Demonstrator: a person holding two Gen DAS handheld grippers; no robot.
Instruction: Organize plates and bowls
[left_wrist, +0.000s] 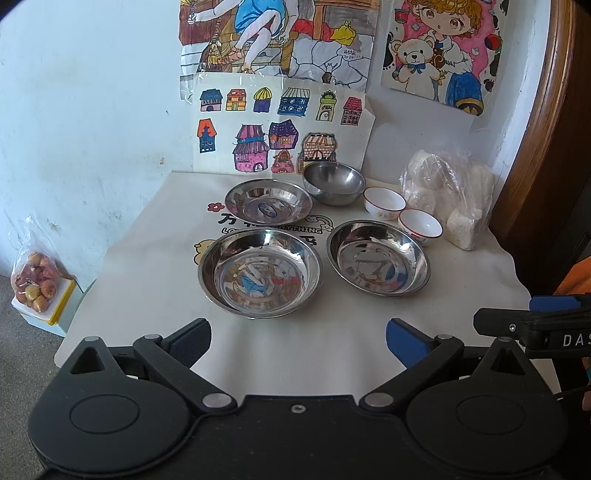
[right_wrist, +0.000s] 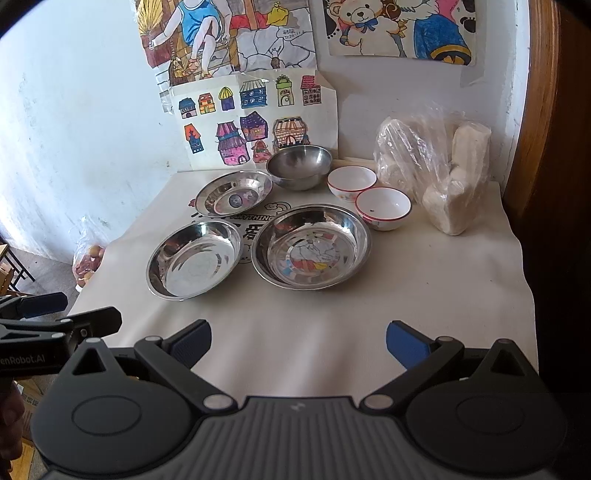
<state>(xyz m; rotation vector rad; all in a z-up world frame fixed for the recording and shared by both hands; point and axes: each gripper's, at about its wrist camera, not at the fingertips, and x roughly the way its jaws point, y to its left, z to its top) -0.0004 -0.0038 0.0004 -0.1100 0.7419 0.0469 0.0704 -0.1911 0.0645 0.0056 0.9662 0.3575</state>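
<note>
Left wrist view: left tongs spread wide, nothing btwn the blue pads, hanging over the near edge of the table, which has a white printed cloth on it. Straight ahead are 3 shallow steel plates: near-left plate, near-right plate just beside it, and a far plate behind the left one. Deep steel bowl sits at the back by the wall. To its right, 2 small white bowls w/ red rims: back one, front one, touching or nearly so, can't tell which. Clear bag of white lumps in the right corner. Kids' drawings taped on the wall. Bag of reddish fruit down low off the table's left side. Right tongs poke in from the right edge, side-on, so no way to read the gap from here.

Right wrist view: right tongs also wide open, holding nothing, over the table's front edge. Same layout seen from further right: near-left plate, near-right plate, far plate, deep steel bowl, back white bowl, front white bowl, the bag right of them. Left tongs show at the left edge, off the table's corner. Everything sits separate, nothing stacked yet.
</note>
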